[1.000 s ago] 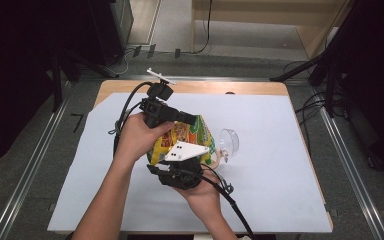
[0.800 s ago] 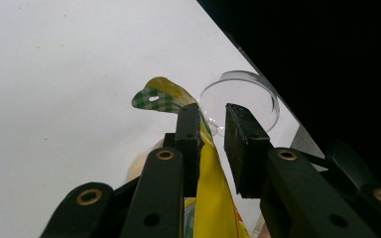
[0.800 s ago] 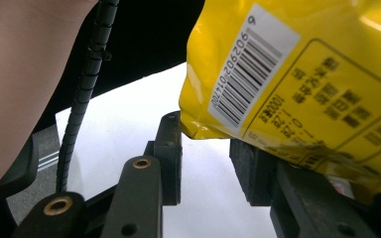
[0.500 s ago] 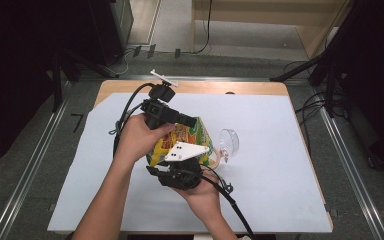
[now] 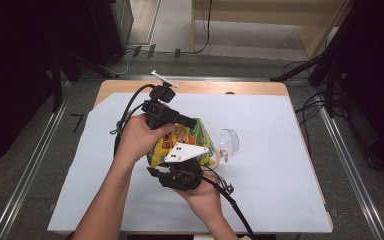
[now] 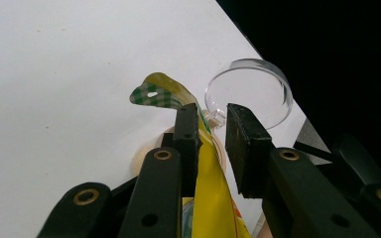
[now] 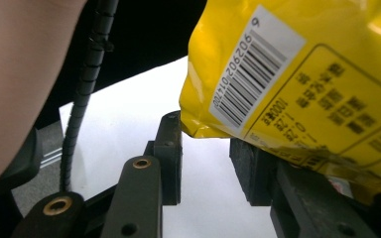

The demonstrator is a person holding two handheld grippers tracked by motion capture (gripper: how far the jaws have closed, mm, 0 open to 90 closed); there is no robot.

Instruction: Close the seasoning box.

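Note:
A yellow and green snack bag [image 5: 187, 137] is upright at the middle of the table between both grippers. My left gripper [image 5: 192, 121] reaches in from the upper left. In the left gripper view the bag's top edge [image 6: 213, 198] runs between the jaws of the left gripper [image 6: 211, 116]; it lies against the left jaw, and a gap separates it from the right jaw. My right gripper [image 5: 187, 159] comes up from below. In the right gripper view its jaws stand apart, and the bag's barcode corner [image 7: 302, 74] hangs over the right gripper [image 7: 206, 144] and covers the right jaw's tip.
A clear plastic cup [image 5: 229, 142] lies on its side just right of the bag, close past the left jaws [image 6: 250, 91]. White paper [image 5: 280, 165] covers the wooden table [image 5: 220, 87]. Cables trail from both grippers. Dark stands and a metal rail flank the table.

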